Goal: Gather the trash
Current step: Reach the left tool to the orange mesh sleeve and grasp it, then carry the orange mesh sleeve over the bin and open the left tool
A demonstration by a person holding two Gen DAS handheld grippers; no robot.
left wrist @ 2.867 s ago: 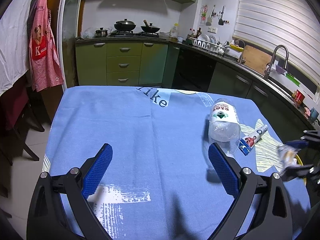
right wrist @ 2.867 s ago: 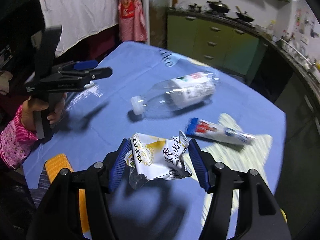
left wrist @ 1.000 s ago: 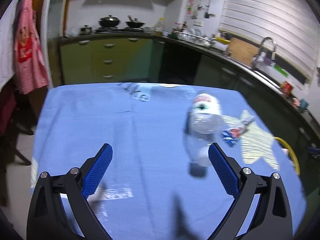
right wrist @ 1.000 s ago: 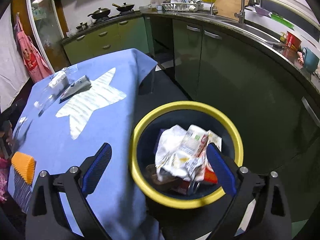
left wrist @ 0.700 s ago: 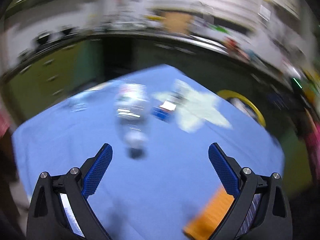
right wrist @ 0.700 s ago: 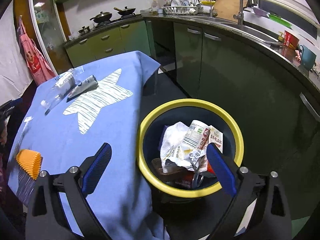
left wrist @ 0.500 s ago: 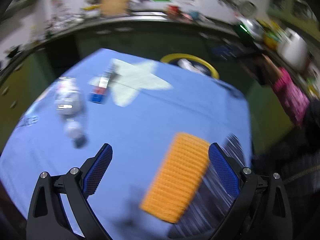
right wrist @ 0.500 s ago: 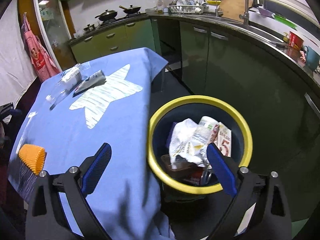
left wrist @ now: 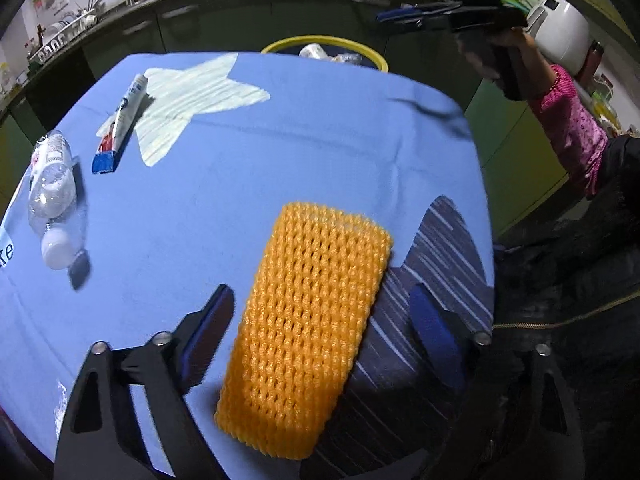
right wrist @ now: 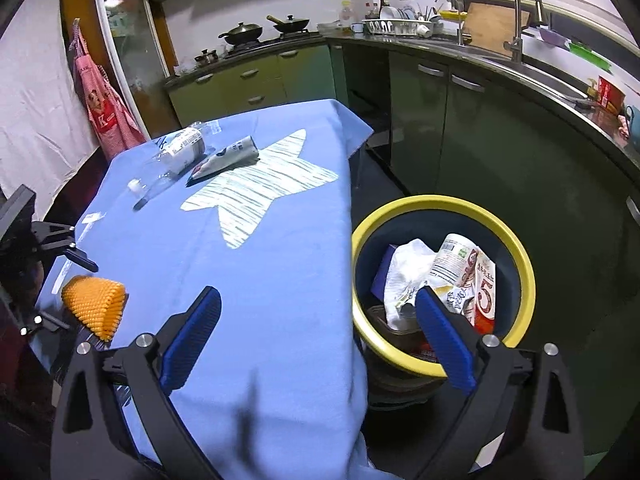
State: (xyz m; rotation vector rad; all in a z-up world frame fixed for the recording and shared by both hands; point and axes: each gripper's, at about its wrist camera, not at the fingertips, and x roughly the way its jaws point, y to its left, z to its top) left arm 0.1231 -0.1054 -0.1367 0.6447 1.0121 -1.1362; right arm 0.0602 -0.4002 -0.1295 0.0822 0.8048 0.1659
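An orange foam net sleeve (left wrist: 308,312) lies on the blue tablecloth (left wrist: 248,152), between the open fingers of my left gripper (left wrist: 320,328), which hovers just above it. The sleeve also shows in the right wrist view (right wrist: 94,306). A clear plastic bottle (left wrist: 50,184) and a toothpaste tube (left wrist: 120,124) lie at the far left. My right gripper (right wrist: 318,336) is open and empty, over the table's edge beside the yellow-rimmed bin (right wrist: 516,256), which holds wrappers (right wrist: 436,276).
The bin (left wrist: 382,62) stands on the floor past the table's far edge. Green kitchen cabinets (right wrist: 460,128) and a sink counter run behind it. The person's arm with the right gripper (left wrist: 440,16) shows at the upper right. An apron (right wrist: 104,116) hangs at left.
My left gripper has swung from the bottle to over the orange foam sleeve. My right gripper released the wrapper into the bin and has drawn back toward the table.
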